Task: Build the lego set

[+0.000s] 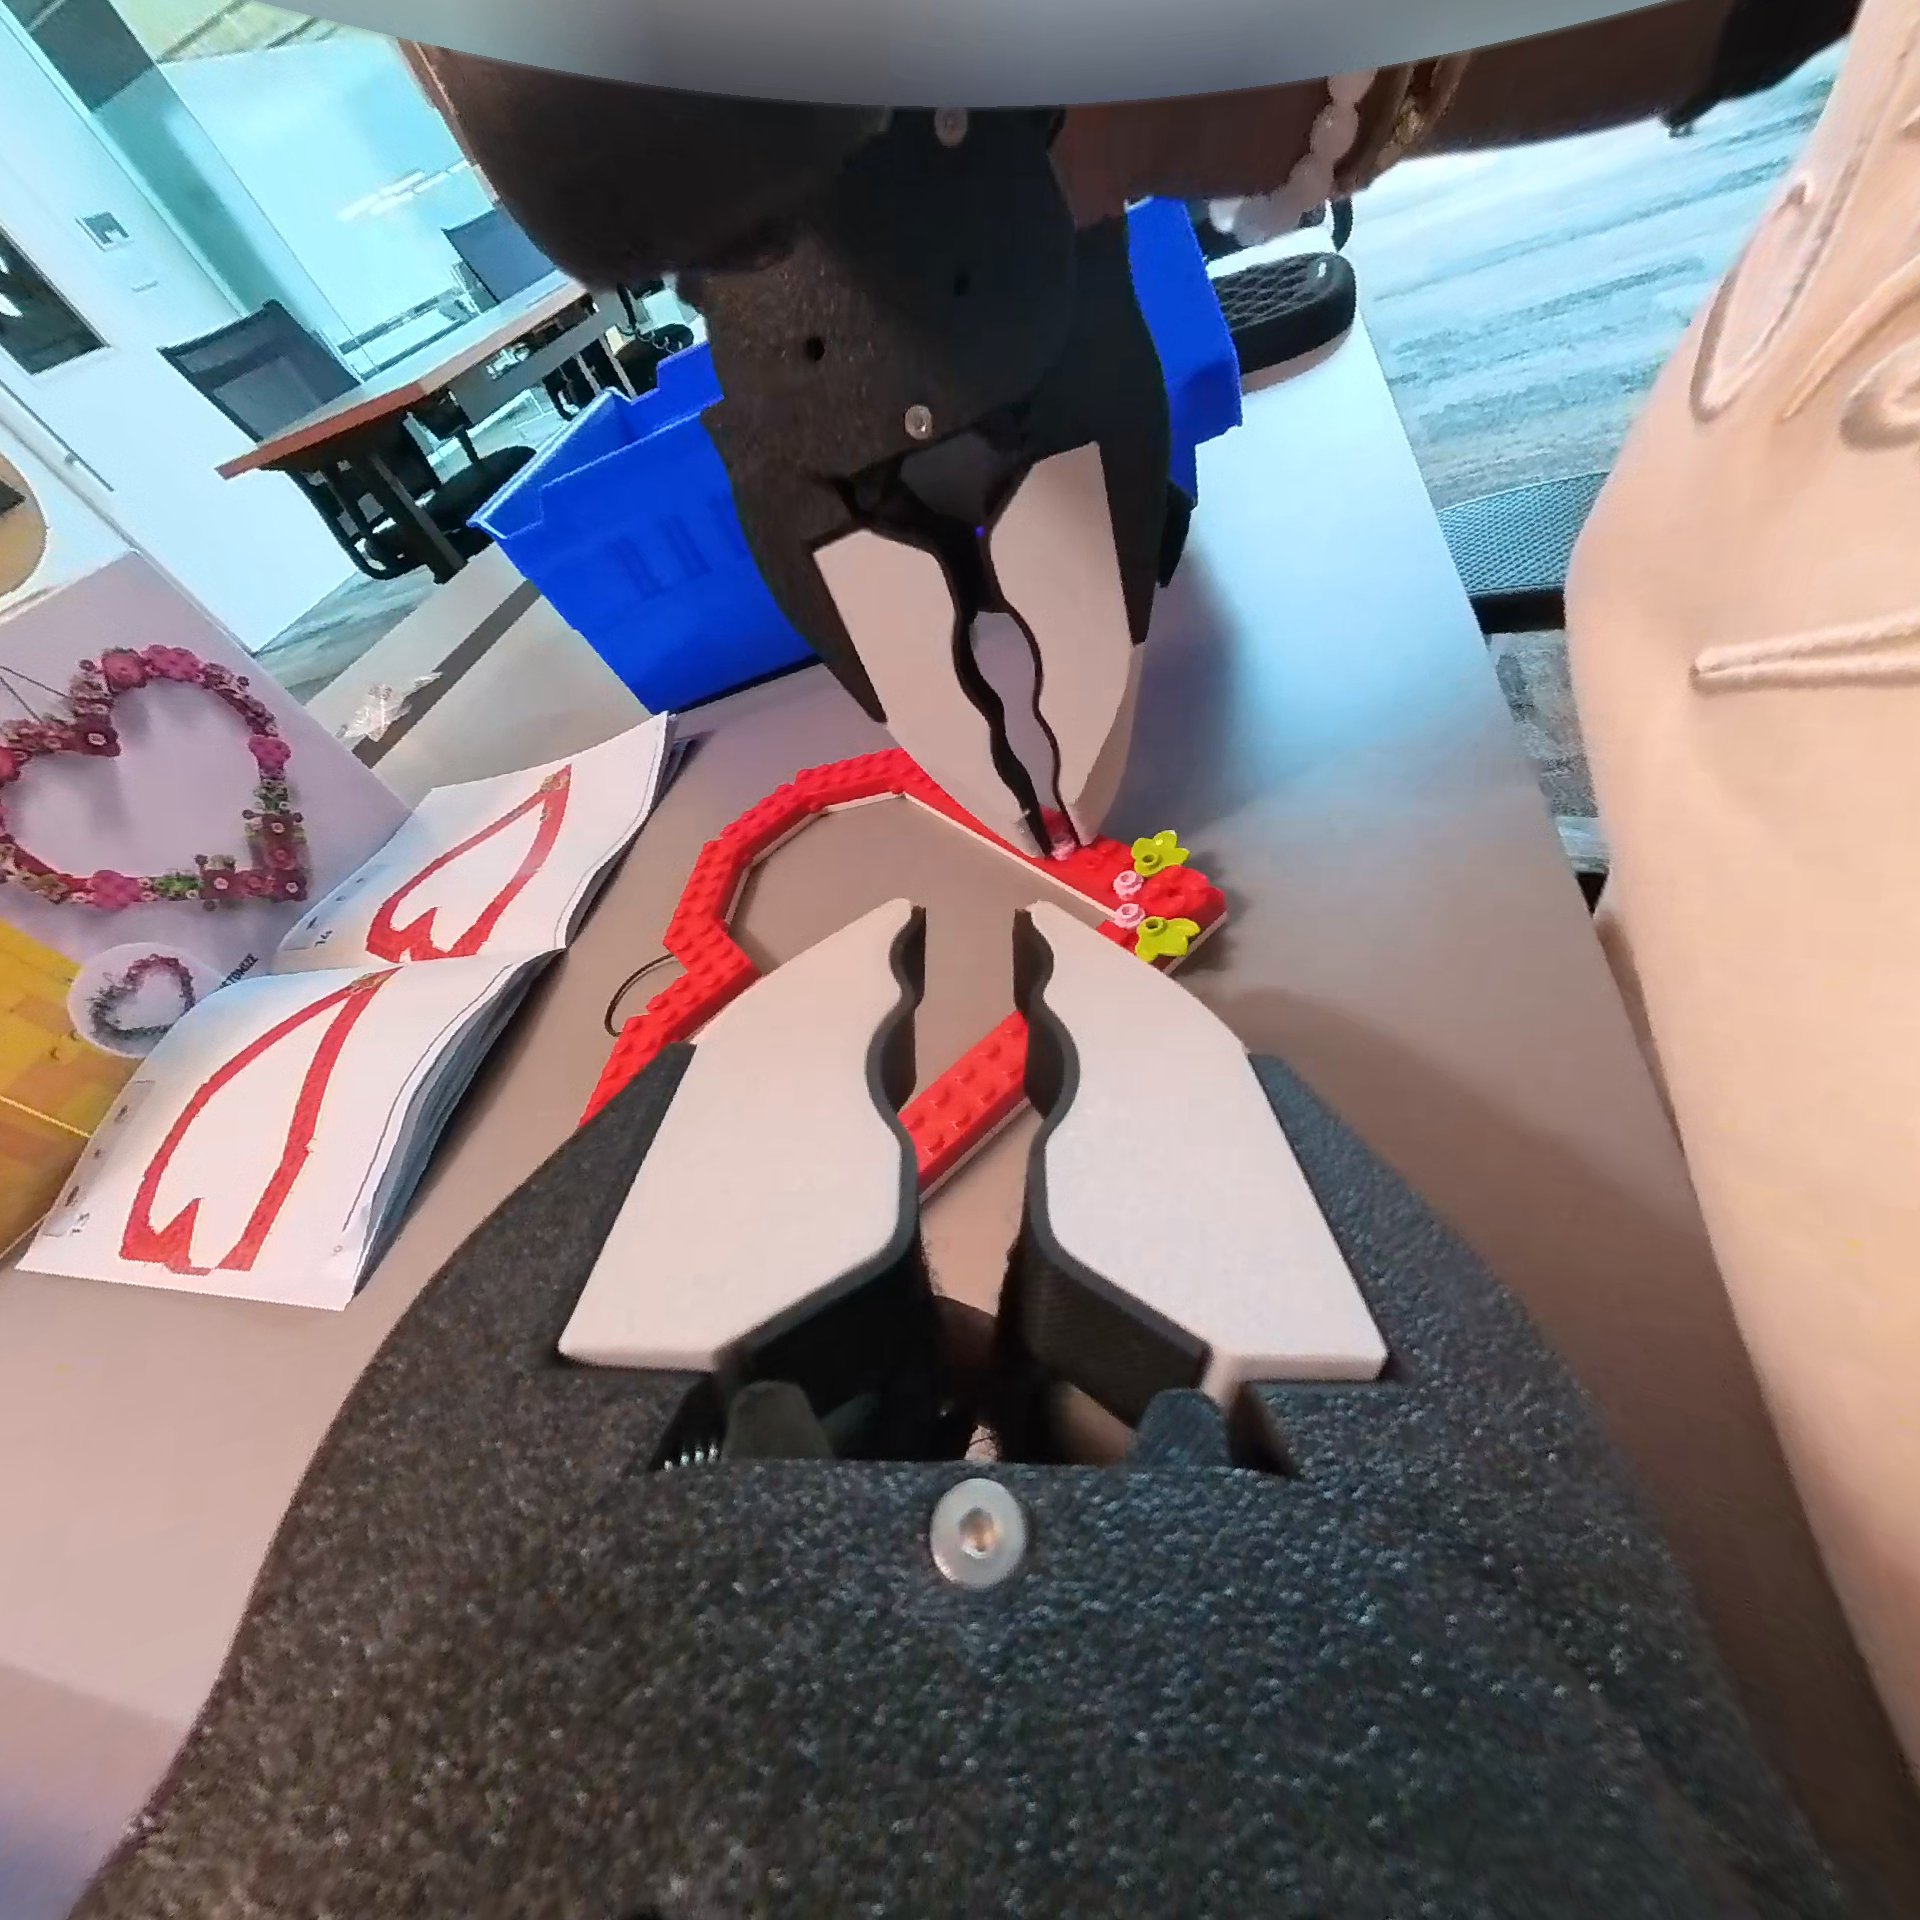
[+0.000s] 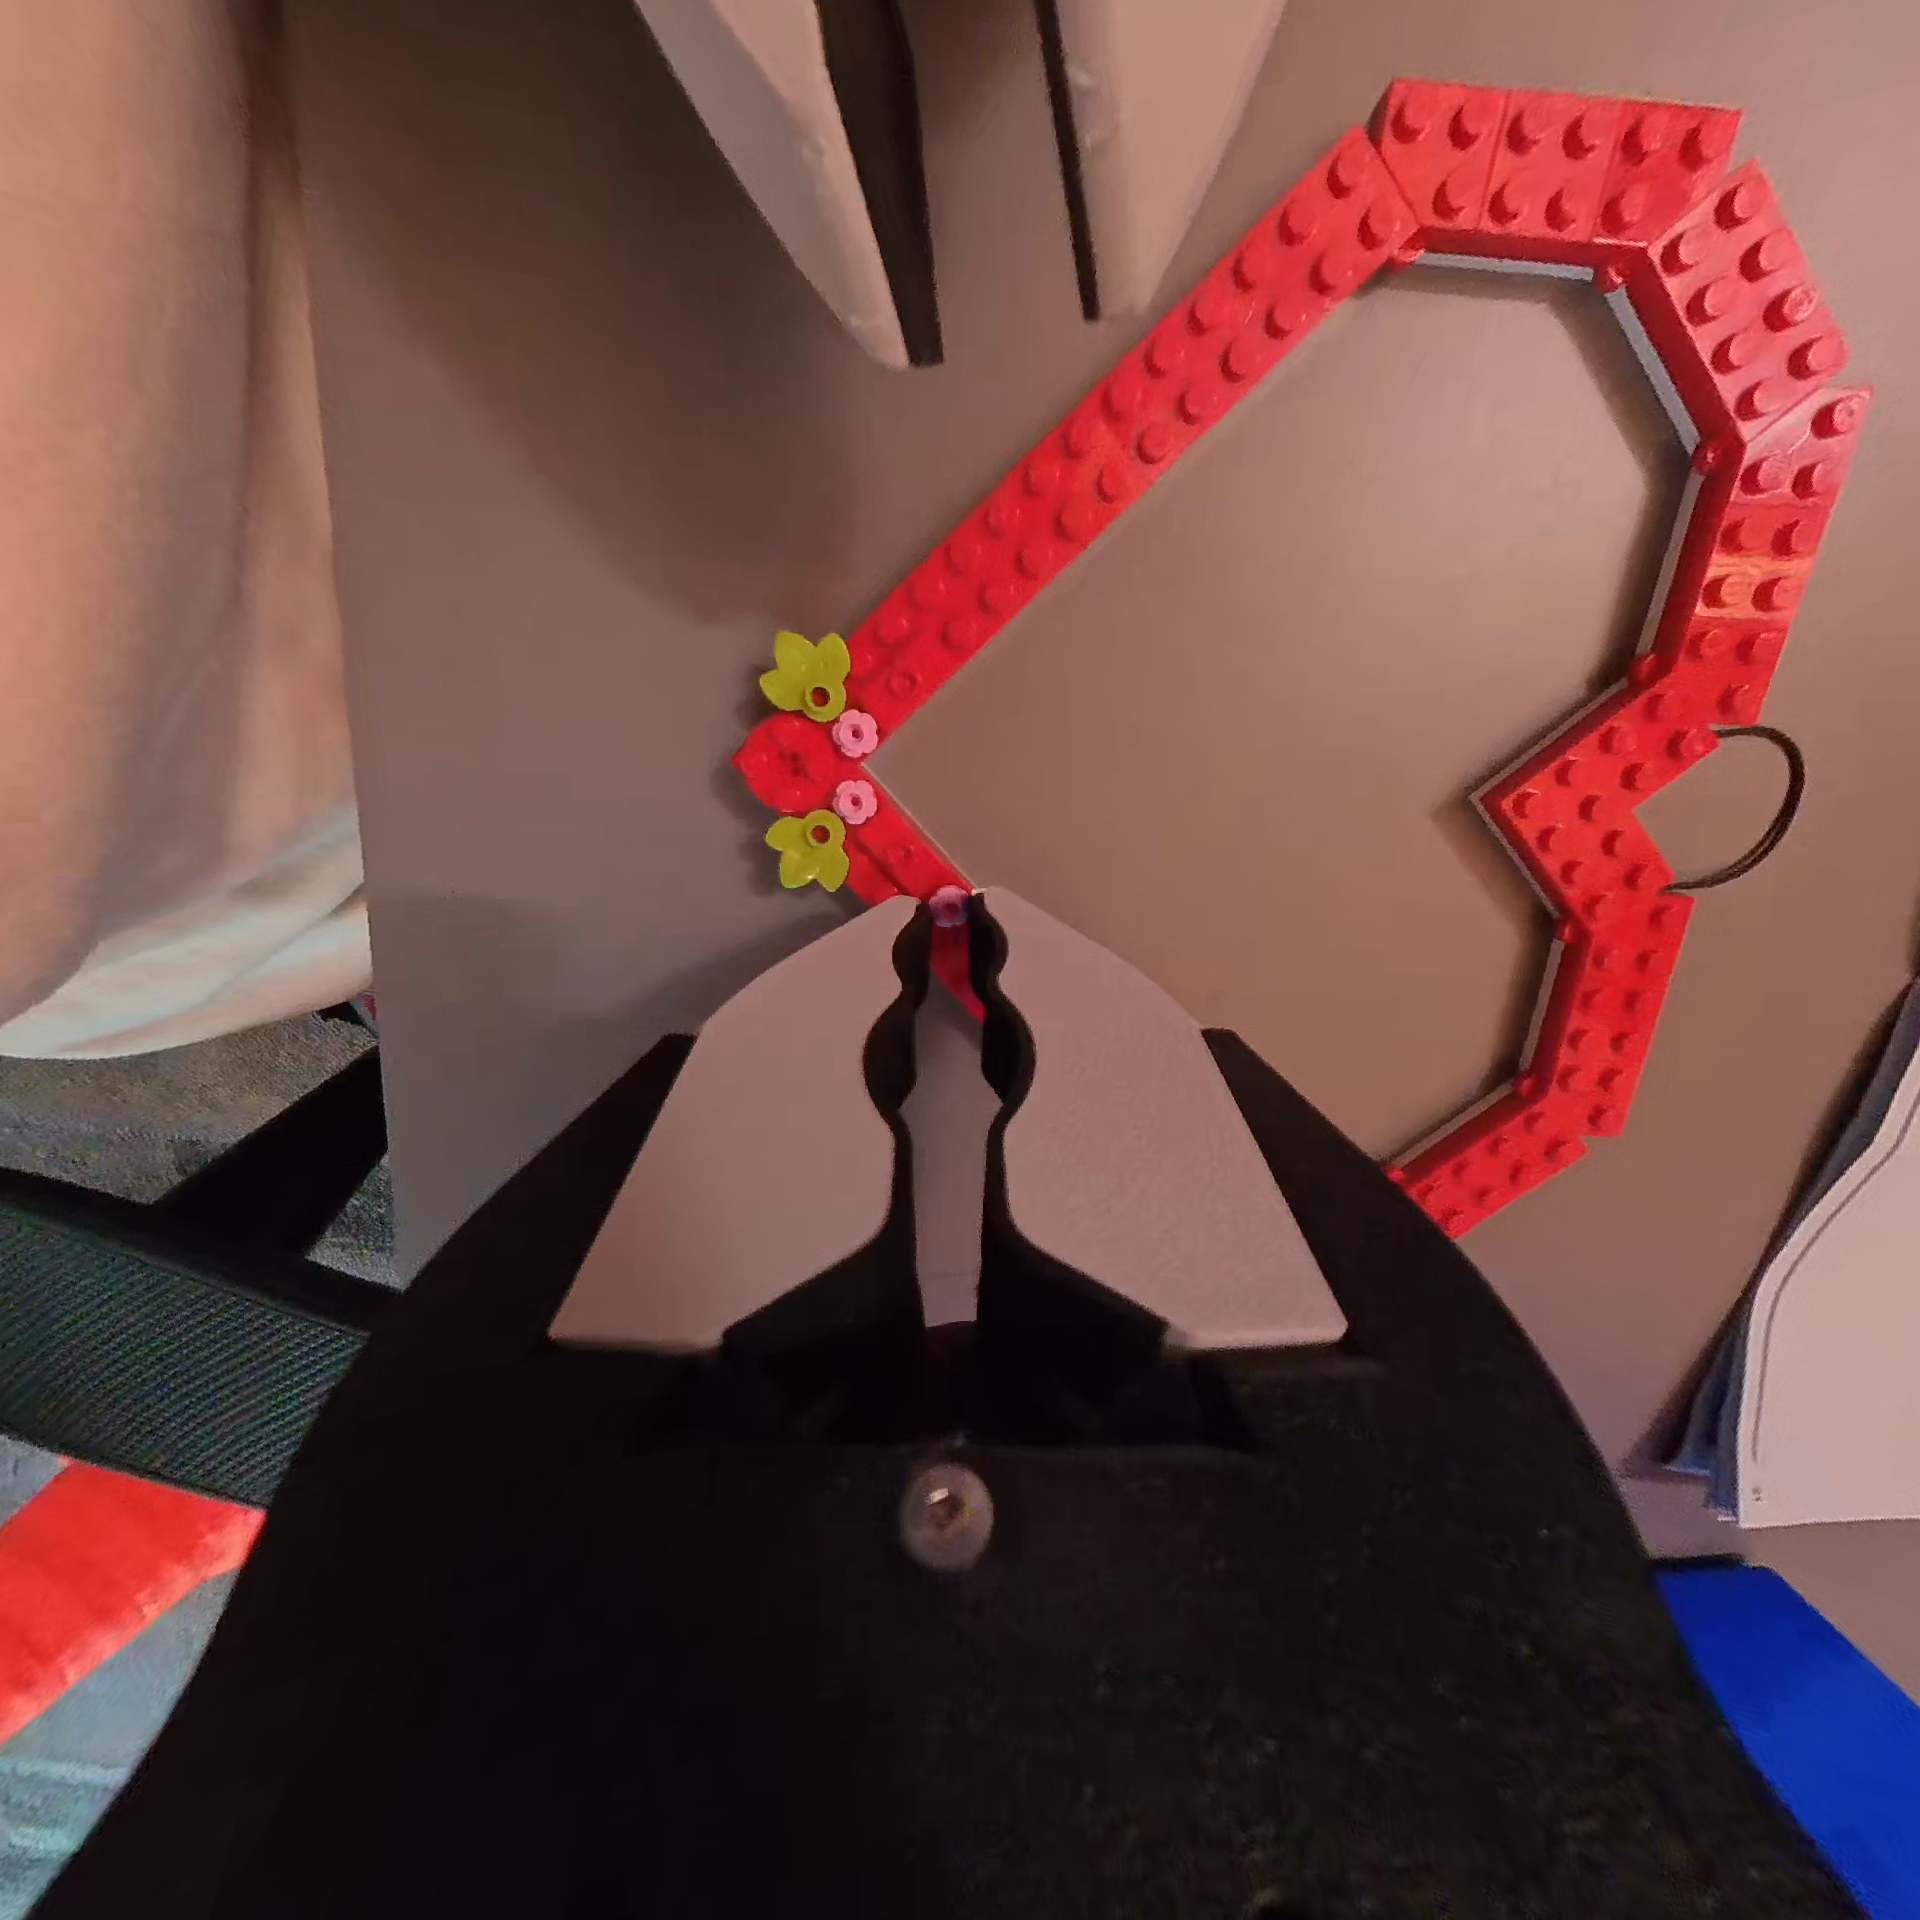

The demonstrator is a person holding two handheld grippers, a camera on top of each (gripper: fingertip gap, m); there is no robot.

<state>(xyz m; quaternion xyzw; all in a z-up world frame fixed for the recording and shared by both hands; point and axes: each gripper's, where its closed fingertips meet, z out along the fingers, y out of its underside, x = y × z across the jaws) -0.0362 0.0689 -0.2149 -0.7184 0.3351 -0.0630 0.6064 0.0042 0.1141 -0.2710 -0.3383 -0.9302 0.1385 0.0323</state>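
A red brick heart frame lies flat on the grey table; it also shows in the right wrist view. At its pointed tip sit two lime leaf pieces and two pink flower studs. My right gripper is shut on a third pink flower stud and holds it down on the frame's strip just beside the tip. In the left wrist view the right gripper comes down from above. My left gripper is open and empty, hovering low over the frame's other strip.
An open instruction booklet and the set's box lie to the left. A blue bin stands behind the frame. A person in beige clothing is close on the right. A black cord loop hangs off the frame's notch. The gap from one gripper's tips to the other's is roughly 8 cm.
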